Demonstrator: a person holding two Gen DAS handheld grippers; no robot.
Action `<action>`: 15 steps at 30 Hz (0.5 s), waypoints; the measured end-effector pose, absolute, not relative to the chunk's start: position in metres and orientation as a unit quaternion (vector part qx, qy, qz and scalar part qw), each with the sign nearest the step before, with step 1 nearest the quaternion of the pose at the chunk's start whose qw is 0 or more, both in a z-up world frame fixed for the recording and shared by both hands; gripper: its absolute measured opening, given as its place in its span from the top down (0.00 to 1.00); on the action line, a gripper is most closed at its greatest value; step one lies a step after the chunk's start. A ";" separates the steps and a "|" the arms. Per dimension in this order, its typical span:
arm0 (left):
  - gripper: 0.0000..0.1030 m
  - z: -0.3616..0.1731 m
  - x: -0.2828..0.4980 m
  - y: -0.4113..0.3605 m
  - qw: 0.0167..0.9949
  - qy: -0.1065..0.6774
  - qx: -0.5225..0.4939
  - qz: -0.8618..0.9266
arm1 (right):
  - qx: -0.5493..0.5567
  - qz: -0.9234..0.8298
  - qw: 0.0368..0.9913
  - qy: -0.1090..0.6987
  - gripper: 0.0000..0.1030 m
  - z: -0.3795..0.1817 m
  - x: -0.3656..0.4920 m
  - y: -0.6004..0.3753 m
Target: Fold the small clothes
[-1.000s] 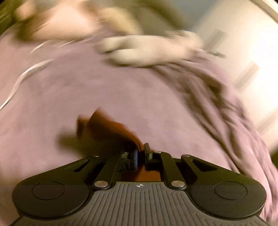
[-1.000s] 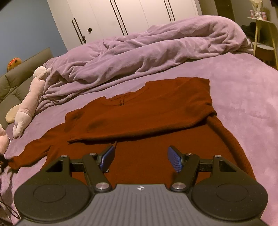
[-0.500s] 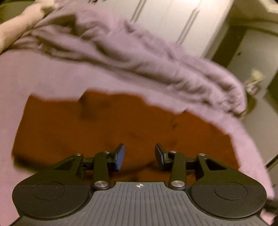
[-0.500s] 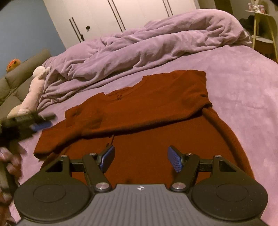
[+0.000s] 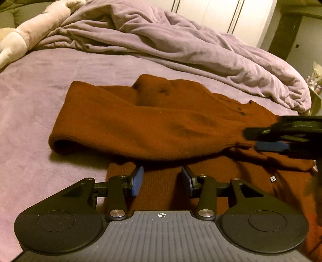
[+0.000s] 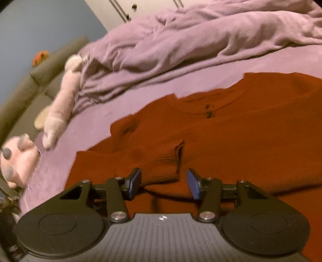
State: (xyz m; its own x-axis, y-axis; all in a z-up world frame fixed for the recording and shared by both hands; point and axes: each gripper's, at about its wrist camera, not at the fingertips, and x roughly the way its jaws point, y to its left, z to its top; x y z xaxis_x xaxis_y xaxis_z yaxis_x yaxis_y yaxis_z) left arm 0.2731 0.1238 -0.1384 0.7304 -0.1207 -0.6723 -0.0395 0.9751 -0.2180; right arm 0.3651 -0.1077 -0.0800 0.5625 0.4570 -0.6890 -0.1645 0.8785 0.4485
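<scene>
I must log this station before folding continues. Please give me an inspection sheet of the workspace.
Surface: purple bed cover, soft, lightly creased.
Job's things: rust sweater lying flat, left sleeve folded across the body; ribbed cuff on top.
Clutter: bunched purple duvet; pink plush toy.
Grippers: left gripper, jaws opening, nothing pressed; right gripper, jaws closing around the cuff, pads not yet on it.
Cables: nothing seen.
Surroundings: white wardrobe doors; grey sofa.

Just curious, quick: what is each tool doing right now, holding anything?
Left tool: opening, holding nothing.
Right tool: closing around the sweater cuff, not gripping yet.
</scene>
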 end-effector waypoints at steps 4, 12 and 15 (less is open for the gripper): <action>0.51 -0.139 0.273 0.128 0.922 0.367 -0.121 -0.029 | 0.154 0.176 0.866 0.441 0.75 -0.089 0.374 -0.092; 0.51 -0.132 0.278 0.132 0.922 0.368 -0.122 -0.005 | -0.004 0.069 0.949 0.306 0.93 -0.039 0.333 -0.112; 0.50 -0.131 0.284 0.129 0.920 0.374 -0.120 0.007 | -0.078 -0.014 0.954 0.288 0.93 -0.044 0.326 -0.141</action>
